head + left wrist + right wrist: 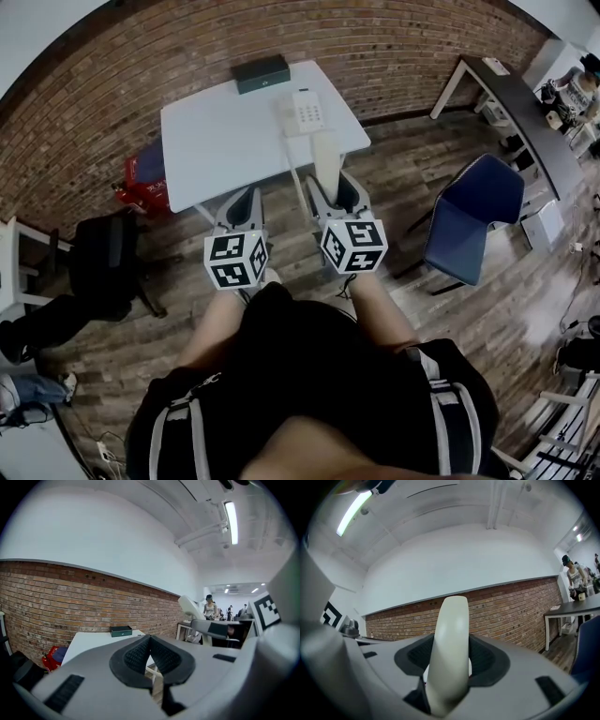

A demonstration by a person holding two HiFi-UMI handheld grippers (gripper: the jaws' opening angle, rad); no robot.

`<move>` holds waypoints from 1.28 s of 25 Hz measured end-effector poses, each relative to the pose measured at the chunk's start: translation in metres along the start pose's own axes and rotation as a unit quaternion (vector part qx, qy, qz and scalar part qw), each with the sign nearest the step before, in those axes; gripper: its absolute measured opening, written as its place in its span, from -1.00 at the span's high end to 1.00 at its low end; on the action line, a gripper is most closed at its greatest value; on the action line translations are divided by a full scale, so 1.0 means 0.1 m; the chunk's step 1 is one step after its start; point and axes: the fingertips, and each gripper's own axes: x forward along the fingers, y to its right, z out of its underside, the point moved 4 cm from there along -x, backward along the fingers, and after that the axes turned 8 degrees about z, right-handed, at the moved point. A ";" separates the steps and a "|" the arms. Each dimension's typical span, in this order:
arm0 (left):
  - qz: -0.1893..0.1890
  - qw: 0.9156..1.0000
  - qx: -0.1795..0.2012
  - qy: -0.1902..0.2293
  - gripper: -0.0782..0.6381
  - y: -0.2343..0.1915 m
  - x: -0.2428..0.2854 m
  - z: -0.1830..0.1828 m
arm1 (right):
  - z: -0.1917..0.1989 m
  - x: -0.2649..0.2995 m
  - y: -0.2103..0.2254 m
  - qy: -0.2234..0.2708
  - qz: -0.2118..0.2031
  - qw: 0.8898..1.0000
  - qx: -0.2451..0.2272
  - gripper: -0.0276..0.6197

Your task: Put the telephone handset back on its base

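The white telephone base [307,113] with its keypad lies on the white table [216,141], towards the table's right side. My right gripper [330,184] is shut on the cream handset [324,153], which stands upright between the jaws [452,648], off the near right edge of the table. A thin cord [290,159] runs from the base down to the handset. My left gripper [245,197] hovers beside it at the table's near edge. Its pads [140,656] meet with nothing between them. In the left gripper view, the handset [190,605] shows off to the right.
A dark green box [261,73] sits at the table's far edge by the brick wall. A red bag [145,178] and a black office chair [103,258] stand to the left. A blue chair [473,220] and a long desk [525,117] stand to the right.
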 end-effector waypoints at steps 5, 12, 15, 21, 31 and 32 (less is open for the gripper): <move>0.003 1.000 0.000 0.004 0.78 -0.07 0.15 0.01 | 0.05 0.15 0.04 -0.003 0.001 1.000 0.001 0.27; 0.014 1.000 -0.005 0.006 0.78 -0.24 0.50 0.05 | 0.09 0.50 0.15 -0.003 0.005 1.000 -0.003 0.27; 0.018 1.000 -0.007 0.007 0.78 -0.33 0.72 0.00 | 0.07 0.72 0.23 -0.009 0.006 1.000 -0.003 0.27; 0.030 1.000 -0.008 0.005 0.78 -0.46 1.18 -0.10 | 0.05 1.13 0.41 -0.017 0.007 1.000 0.003 0.27; 0.031 0.999 -0.017 -0.010 0.78 -0.87 1.86 -0.27 | 0.02 1.91 0.54 -0.037 0.003 0.999 0.008 0.27; 0.029 0.999 -0.019 -0.012 0.78 -0.93 1.93 -0.27 | 0.02 1.99 0.55 -0.039 0.003 0.999 0.008 0.27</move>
